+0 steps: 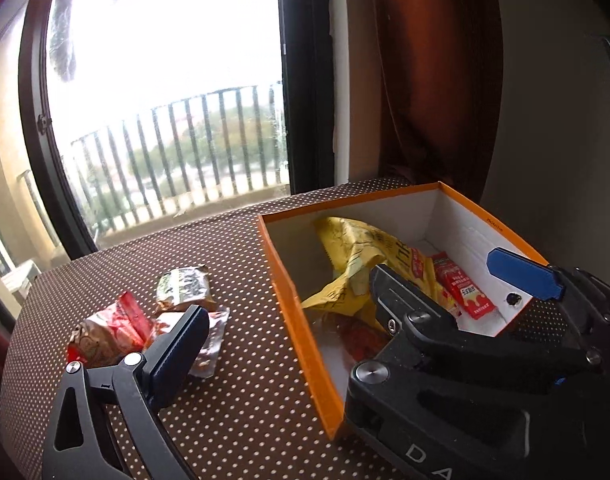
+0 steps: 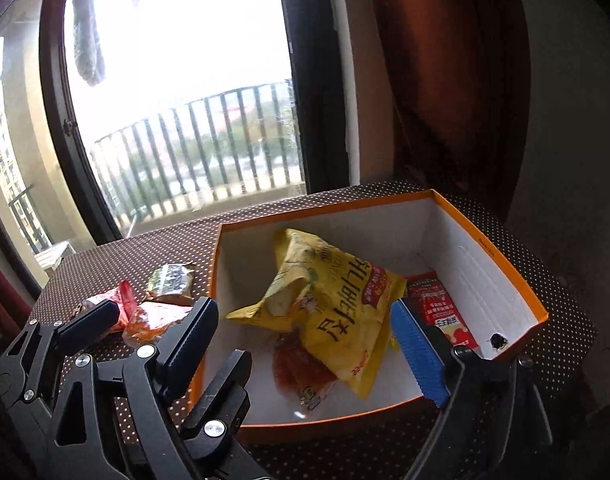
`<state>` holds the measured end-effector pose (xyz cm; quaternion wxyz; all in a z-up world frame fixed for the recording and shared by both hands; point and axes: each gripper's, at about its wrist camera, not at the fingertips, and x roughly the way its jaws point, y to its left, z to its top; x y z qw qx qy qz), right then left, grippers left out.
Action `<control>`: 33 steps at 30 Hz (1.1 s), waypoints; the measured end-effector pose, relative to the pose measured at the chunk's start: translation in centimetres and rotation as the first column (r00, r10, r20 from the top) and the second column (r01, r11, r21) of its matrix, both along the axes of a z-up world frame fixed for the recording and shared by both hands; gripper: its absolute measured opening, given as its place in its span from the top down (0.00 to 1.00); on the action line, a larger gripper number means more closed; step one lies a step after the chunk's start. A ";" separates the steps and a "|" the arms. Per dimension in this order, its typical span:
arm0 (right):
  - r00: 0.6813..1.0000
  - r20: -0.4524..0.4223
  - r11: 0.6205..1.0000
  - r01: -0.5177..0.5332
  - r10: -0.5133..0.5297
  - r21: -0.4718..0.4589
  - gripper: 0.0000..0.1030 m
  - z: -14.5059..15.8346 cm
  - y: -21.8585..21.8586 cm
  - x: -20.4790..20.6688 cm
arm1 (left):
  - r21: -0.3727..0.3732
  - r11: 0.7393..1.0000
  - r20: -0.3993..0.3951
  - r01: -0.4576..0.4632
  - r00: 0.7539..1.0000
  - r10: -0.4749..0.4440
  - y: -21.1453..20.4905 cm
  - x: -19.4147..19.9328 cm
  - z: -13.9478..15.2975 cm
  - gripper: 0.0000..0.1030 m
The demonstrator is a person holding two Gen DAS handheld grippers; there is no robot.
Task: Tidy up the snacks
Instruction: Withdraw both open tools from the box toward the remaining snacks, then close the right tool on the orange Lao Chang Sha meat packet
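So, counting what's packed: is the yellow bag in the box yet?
In: the yellow bag lies crumpled inside the orange box.

Both black two-finger grippers hang side by side, angled downward. The left gripper (image 1: 289,312) stands with its jaws spread wide — nothing between its dark-padded fingers (image 1: 181,340). The right gripper (image 2: 305,332) is likewise parted, its blue ribbed pad (image 2: 419,348) facing inward — gripping nothing.
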<state>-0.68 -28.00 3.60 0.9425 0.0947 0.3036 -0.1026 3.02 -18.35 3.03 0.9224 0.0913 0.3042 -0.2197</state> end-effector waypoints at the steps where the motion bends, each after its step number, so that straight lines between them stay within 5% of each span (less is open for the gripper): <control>1: 1.000 0.002 1.000 -0.007 0.007 0.000 0.13 0.0 0.6 0.0 | 0.000 1.000 0.002 -0.007 1.000 0.007 0.5 -0.1 0.0 0.02; 15: 0.994 0.042 0.994 -0.105 0.106 -0.018 0.12 -0.7 8.0 1.1 | -0.018 0.995 0.040 -0.103 0.994 0.103 8.4 -0.1 -0.8 0.02; 33: 0.967 0.052 0.969 -0.247 0.248 -0.019 0.12 -4.6 15.9 6.6 | 0.001 0.978 0.037 -0.209 0.977 0.209 16.1 4.4 -4.7 0.02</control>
